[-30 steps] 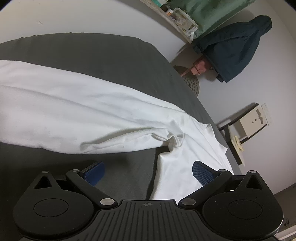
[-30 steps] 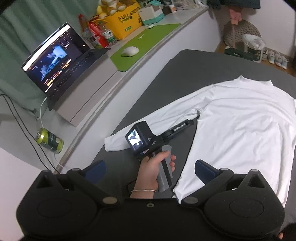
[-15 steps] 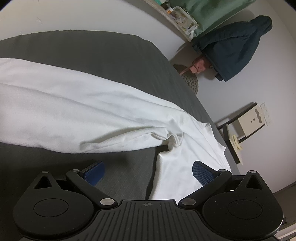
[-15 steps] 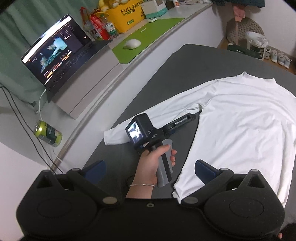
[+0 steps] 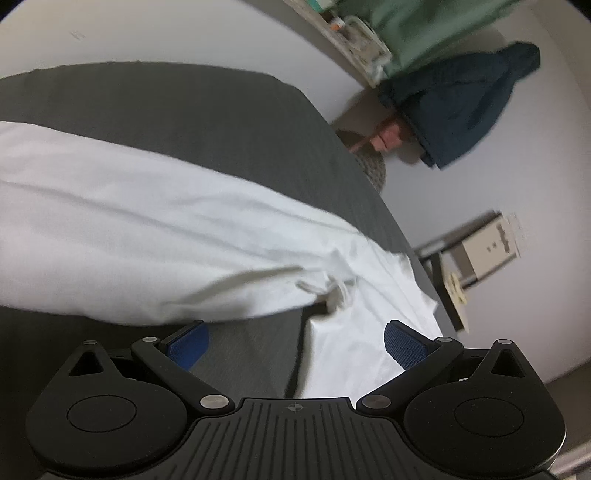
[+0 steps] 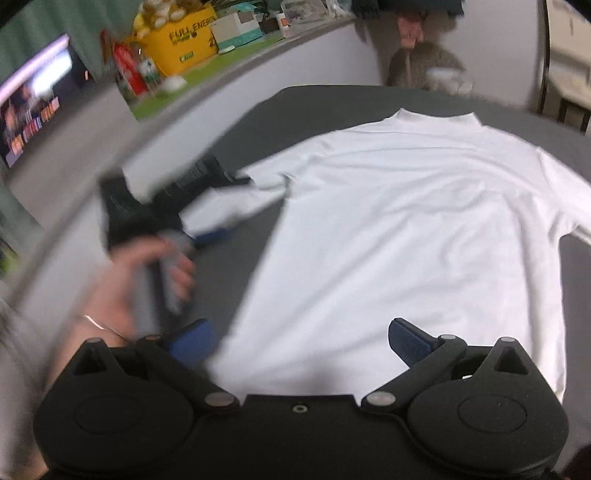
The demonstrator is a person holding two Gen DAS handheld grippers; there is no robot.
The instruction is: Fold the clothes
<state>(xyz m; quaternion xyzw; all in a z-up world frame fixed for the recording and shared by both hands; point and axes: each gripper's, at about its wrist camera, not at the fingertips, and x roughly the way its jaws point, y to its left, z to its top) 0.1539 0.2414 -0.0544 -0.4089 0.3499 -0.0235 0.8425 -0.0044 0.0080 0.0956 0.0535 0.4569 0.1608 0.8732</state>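
A dark grey bed [image 6: 236, 280] fills the room's middle, pale walls [image 5: 184, 33] behind it. A white shirt [image 6: 406, 229] lies flat across it, collar far. Beyond sit a cluttered ledge [image 6: 207, 70], a laptop [image 6: 29, 114] and a hanging blue jacket [image 5: 461, 107]. Left gripper [image 5: 293, 341] gapes empty near the sleeve; right gripper [image 6: 299, 338] gapes empty over the hem.

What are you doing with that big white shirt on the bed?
A person holds a two-finger gripper in each hand to fold clothes. A white long-sleeved shirt lies spread flat on the dark grey bed, not yet folded. The left gripper hangs low beside the sleeve, near the armpit. The right gripper hangs over the hem. Both have their jaws open and hold nothing.
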